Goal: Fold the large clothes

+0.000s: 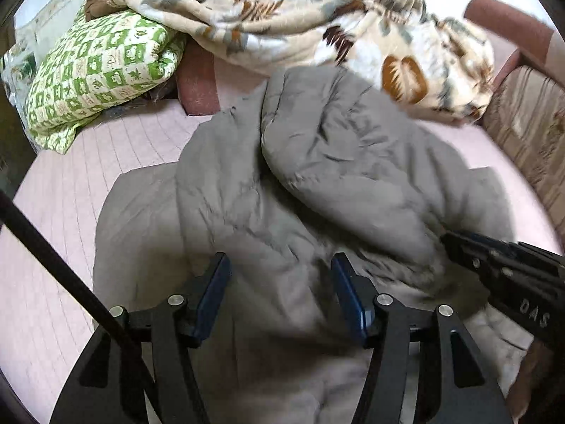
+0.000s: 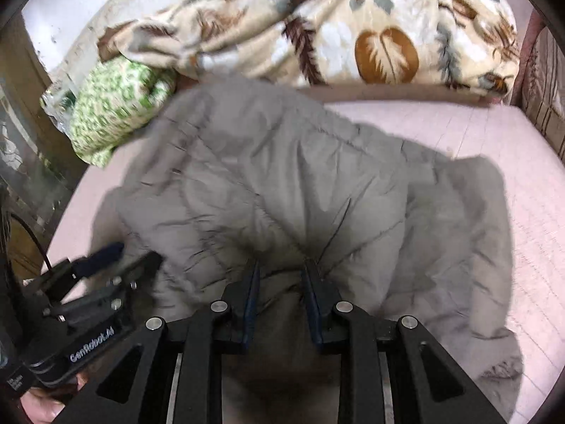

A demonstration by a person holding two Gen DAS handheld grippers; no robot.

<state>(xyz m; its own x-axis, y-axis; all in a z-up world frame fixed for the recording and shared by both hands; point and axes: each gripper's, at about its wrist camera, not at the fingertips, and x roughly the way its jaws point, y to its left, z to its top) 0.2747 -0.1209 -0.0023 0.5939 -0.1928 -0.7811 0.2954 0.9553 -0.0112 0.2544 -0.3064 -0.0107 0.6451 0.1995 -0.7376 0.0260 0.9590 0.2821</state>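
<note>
1. Grey padded jacket (image 1: pixel 282 183) lies bunched on the pink bed sheet (image 1: pixel 63 205), one thick fold already thrown over its middle; near hem sits right under both tools.
2. My left gripper (image 1: pixel 280 293) stands open over the near edge, nothing pinched, pads clear of the cloth.
3. My right gripper (image 2: pixel 280 296) is narrowed on a ridge of jacket fabric; creases radiate from its tips, so I read it as clamped on the cloth.
4. Step in hand, my read: re-grip left on the hem, level with the right. Take both layers, pull evenly, or the padding will slump sideways.
5. Left view alone shows the red cushion (image 1: pixel 196 81) behind the green checked pillow (image 1: pixel 95 70). Right view alone shows the jacket's far-right spread and a hand (image 2: pixel 39 406) under the left tool.
6. Leaf-print blanket (image 2: pixel 353 35) is heaped at the back, touching the jacket's far edge.
</note>
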